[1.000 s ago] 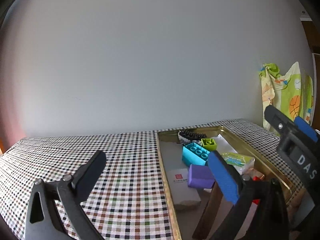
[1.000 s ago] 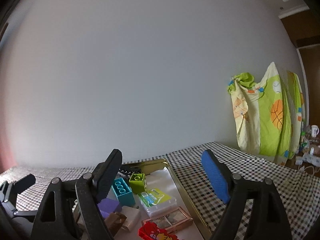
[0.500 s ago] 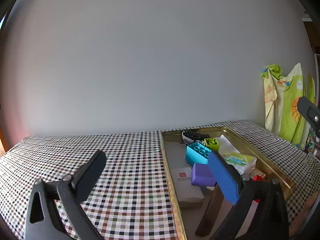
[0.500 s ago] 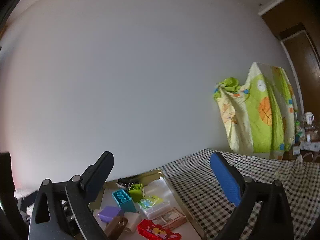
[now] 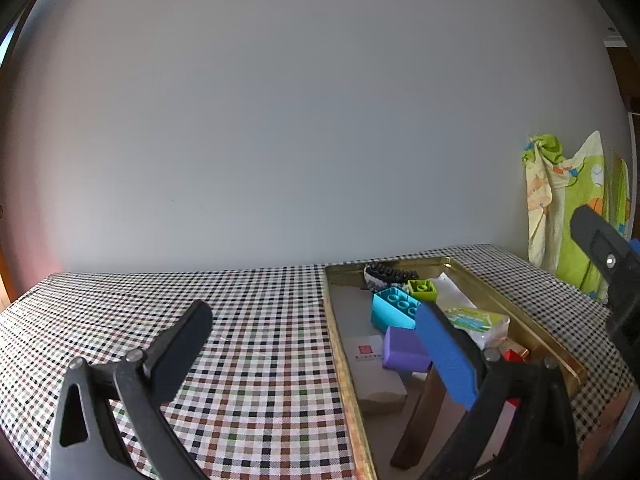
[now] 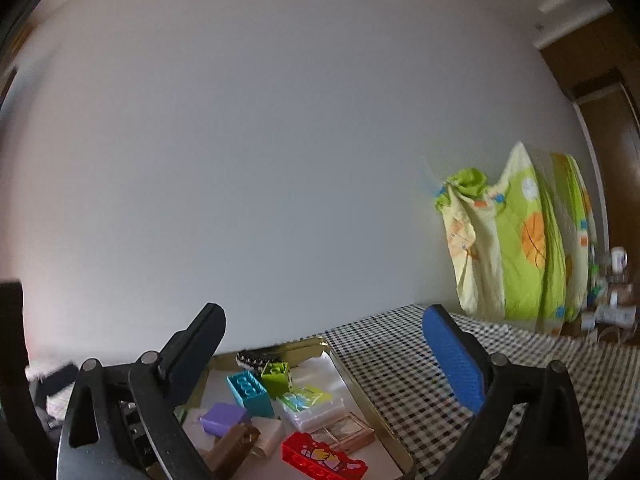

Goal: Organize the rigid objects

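A gold metal tray [image 5: 504, 304] [image 6: 360, 384] sits on the checked tablecloth and holds the rigid objects: a cyan brick [image 5: 390, 312] [image 6: 250, 390], a green brick [image 5: 422, 289] [image 6: 276, 372], a purple block [image 5: 404, 350] [image 6: 224, 416], a brown bar [image 5: 420, 412] [image 6: 232, 448], a red toy [image 6: 320, 458], a black comb [image 5: 390, 270] and a clear packet [image 5: 474, 318] [image 6: 310, 400]. My left gripper [image 5: 316, 356] is open and empty, raised above the tray's left edge. My right gripper [image 6: 328, 354] is open and empty, raised above the tray.
The checked tablecloth [image 5: 248, 340] covers the table left of the tray and to its right [image 6: 440, 364]. A plain wall stands behind. A green and yellow cloth [image 6: 516, 240] hangs at the right. The right gripper's body shows in the left wrist view [image 5: 612, 256].
The right gripper has lifted and tilted upward, so the tray sits lower in its view. The left gripper has risen slightly. Both stay open.
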